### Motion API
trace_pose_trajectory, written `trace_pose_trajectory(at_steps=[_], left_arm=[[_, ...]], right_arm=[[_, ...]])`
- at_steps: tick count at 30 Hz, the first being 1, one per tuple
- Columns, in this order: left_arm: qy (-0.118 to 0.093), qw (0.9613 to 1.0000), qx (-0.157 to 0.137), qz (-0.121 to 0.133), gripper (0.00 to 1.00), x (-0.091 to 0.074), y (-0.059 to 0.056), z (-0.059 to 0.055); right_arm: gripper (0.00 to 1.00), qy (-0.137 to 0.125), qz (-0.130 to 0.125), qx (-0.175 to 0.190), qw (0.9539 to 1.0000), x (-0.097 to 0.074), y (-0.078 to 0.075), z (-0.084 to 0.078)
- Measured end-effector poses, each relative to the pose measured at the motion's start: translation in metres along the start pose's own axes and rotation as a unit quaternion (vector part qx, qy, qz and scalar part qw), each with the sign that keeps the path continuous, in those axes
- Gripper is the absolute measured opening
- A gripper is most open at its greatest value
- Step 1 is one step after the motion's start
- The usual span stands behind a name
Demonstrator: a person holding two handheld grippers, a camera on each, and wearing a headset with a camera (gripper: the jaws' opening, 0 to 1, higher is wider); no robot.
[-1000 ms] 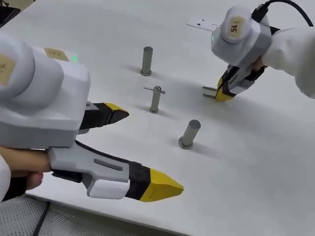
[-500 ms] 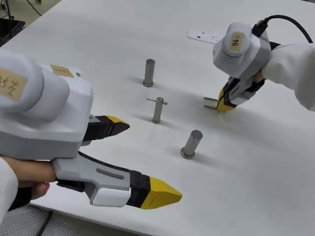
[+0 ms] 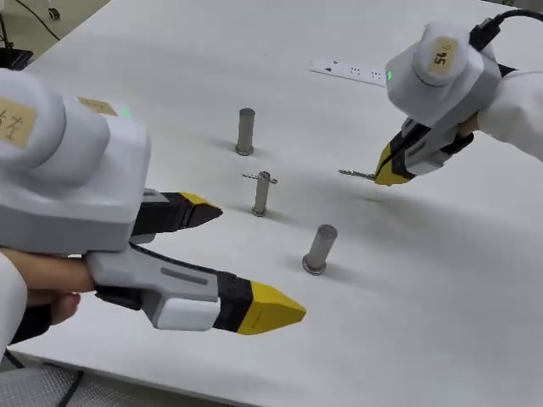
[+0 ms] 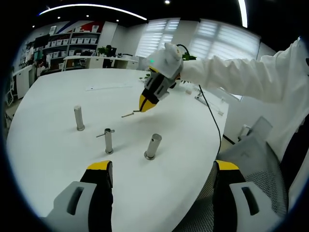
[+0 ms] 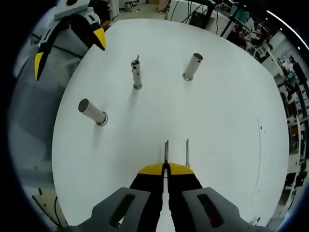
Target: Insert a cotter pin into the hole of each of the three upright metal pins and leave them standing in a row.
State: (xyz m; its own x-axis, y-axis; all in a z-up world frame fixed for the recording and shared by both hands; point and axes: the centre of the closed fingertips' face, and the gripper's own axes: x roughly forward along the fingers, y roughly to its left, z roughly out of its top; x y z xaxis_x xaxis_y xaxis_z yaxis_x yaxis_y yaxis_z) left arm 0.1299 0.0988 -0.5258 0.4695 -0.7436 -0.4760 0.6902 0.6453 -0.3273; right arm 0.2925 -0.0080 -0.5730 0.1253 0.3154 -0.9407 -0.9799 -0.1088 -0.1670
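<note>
Bottom: left gripper (image 4: 161, 169), yellow-tipped jaws wide apart. Centre-left, three upright grey metal pins (image 4: 109, 140) (middle one cross-pinned) on a white table (image 4: 48, 159). Upper centre, right gripper (image 4: 143, 107) pinches a thin cotter pin (image 4: 128, 115).

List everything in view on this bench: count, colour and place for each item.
table: one, white, under everything.
metal pins: three, grey, standing in a diagonal row: far, middle, near.
inserted cotter pin: one, silver, crosswise near the middle pin's top.
held cotter pin: one, silver, sticking out of the right gripper's tips.
power strip: one, white, far side of the table.
left gripper: one, white and black, yellow tips, jaws wide open, near edge.
right gripper: one, same colours, shut on the held cotter pin.
sleeve: one, white, behind the right gripper.
</note>
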Motion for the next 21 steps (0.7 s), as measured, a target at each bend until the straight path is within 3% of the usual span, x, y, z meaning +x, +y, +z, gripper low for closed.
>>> trace_pose_trajectory(at_steps=[9,15,21], left_arm=[[-0.022,0.9997,-0.009,-0.004,0.79,0.007,0.007,0.024],[-0.028,0.9995,-0.012,-0.012,0.77,0.016,0.005,0.038],[-0.034,0.9987,-0.023,-0.029,0.66,0.027,0.002,0.053]], right_arm=[[0.0,-0.067,-0.05,0.007,0.9965,-0.027,0.016,0.015],[0.0,-0.098,-0.087,0.007,0.9913,-0.045,0.027,0.024],[0.0,-0.118,-0.108,0.001,0.9871,-0.058,0.042,0.031]])
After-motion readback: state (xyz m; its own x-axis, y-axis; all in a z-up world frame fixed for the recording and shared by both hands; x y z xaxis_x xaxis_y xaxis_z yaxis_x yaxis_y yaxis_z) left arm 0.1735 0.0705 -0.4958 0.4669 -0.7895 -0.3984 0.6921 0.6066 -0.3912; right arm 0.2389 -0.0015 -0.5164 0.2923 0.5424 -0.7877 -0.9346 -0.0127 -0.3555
